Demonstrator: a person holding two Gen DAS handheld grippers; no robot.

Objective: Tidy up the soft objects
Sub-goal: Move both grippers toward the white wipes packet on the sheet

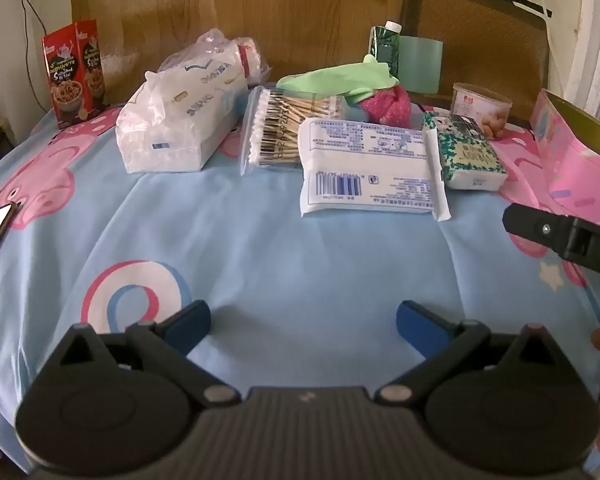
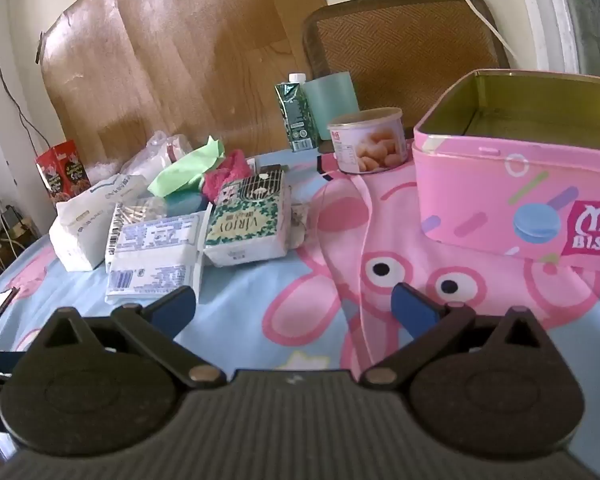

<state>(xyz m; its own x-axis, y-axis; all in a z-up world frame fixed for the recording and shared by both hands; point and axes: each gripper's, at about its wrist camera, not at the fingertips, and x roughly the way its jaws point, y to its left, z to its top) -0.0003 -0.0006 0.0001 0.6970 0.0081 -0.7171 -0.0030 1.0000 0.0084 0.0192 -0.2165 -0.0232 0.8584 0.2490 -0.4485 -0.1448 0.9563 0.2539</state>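
Both grippers, left gripper (image 1: pixel 303 320) and right gripper (image 2: pixel 294 306), gape wide (nothing held); tissue packs (image 1: pixel 370 168) lie beyond.

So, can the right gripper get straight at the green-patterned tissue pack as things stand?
Probably yes. The right gripper is open and empty, and only bare cloth lies between it and the green-patterned tissue pack, whose near end faces it. The flat white pack crowds its left side.

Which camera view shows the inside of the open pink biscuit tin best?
The right wrist view: the pink rectangular metal biscuit tin stands near and its bare golden inside and printed front wall show clearly. The left wrist view shows only a cropped corner of the tin at the right edge, with a sliver of the inside.
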